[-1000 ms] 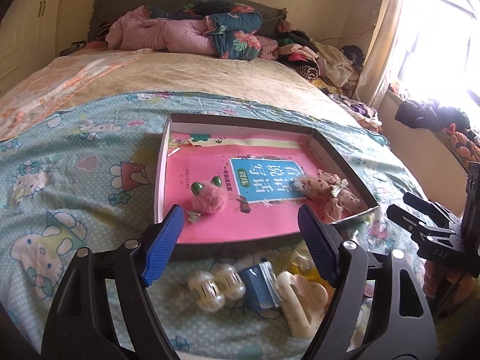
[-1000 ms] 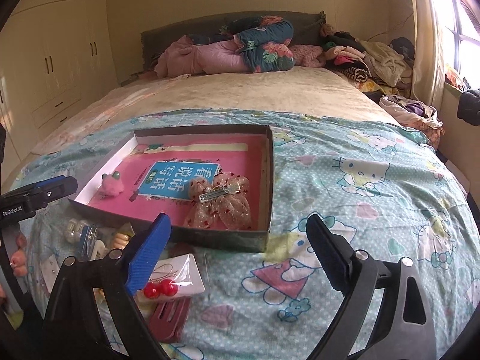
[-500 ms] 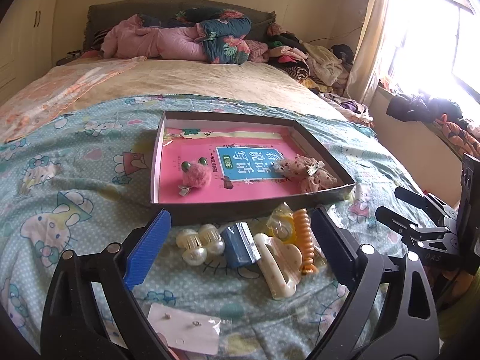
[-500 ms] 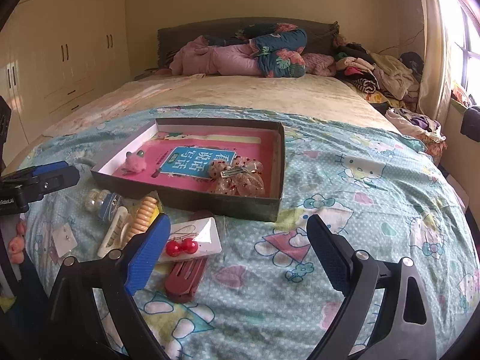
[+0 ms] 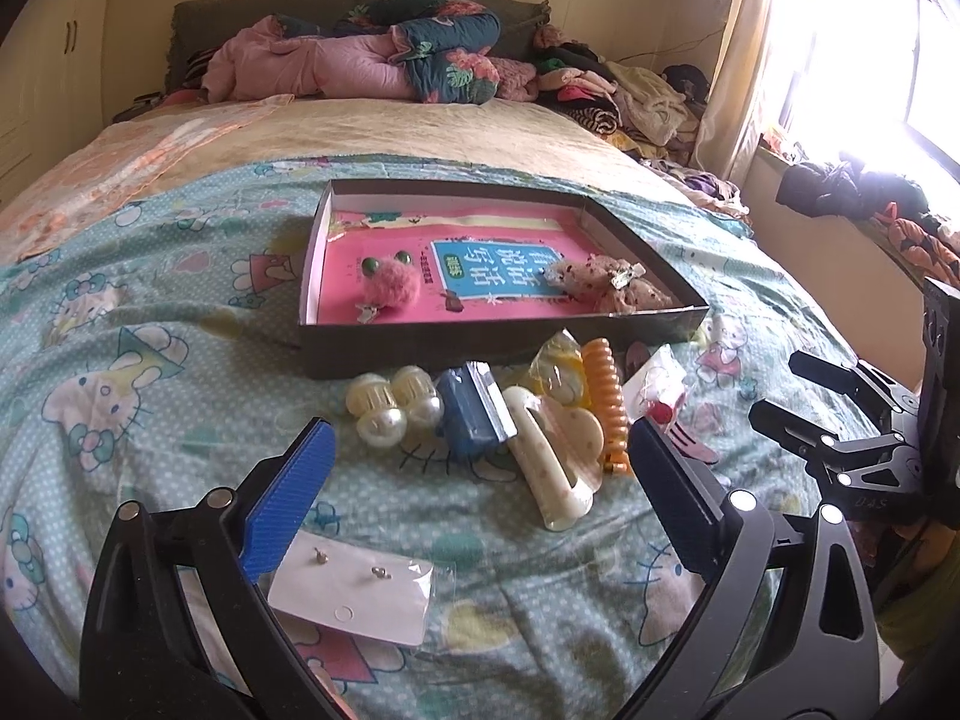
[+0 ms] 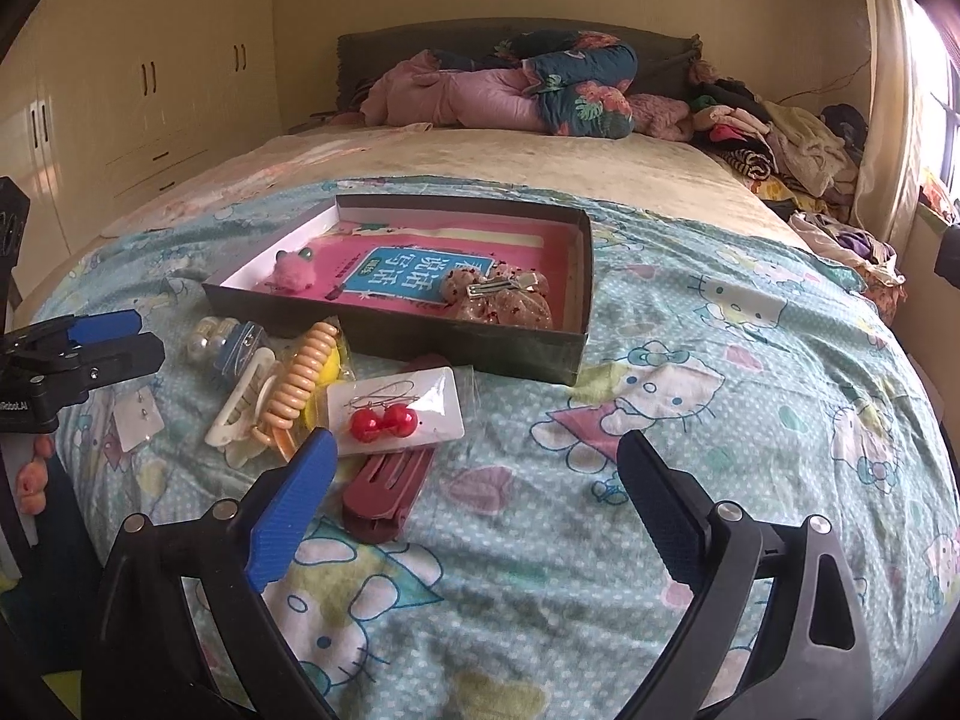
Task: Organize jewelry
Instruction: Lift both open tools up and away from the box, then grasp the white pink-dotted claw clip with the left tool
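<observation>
While hair clips and earring cards [image 5: 354, 597] are heaped before a dark tray [image 5: 480, 342] on a cartoon-cat bedspread [image 6: 720, 360], both grippers' jaws are held apart, the left still opening, nothing between; "iRobot.AI" is printed on the left gripper [image 6: 102, 342].

I'm in a bedroom, somebody's lived-in home. In front of me a bed [image 6: 750, 360] spread with a cartoon-cat sheet [image 6: 690, 390], a beige coverlet [image 6: 510, 162] beyond it, and at the dark headboard [image 6: 372, 54] a rolled pink and floral quilt [image 6: 510, 96]. Clothes [image 6: 774, 138] are heaped along the far side by the curtain [image 5: 738, 60] and bright window [image 5: 870, 42]. Cream built-in wardrobes [image 6: 138, 78] line the wall to the left.
</observation>
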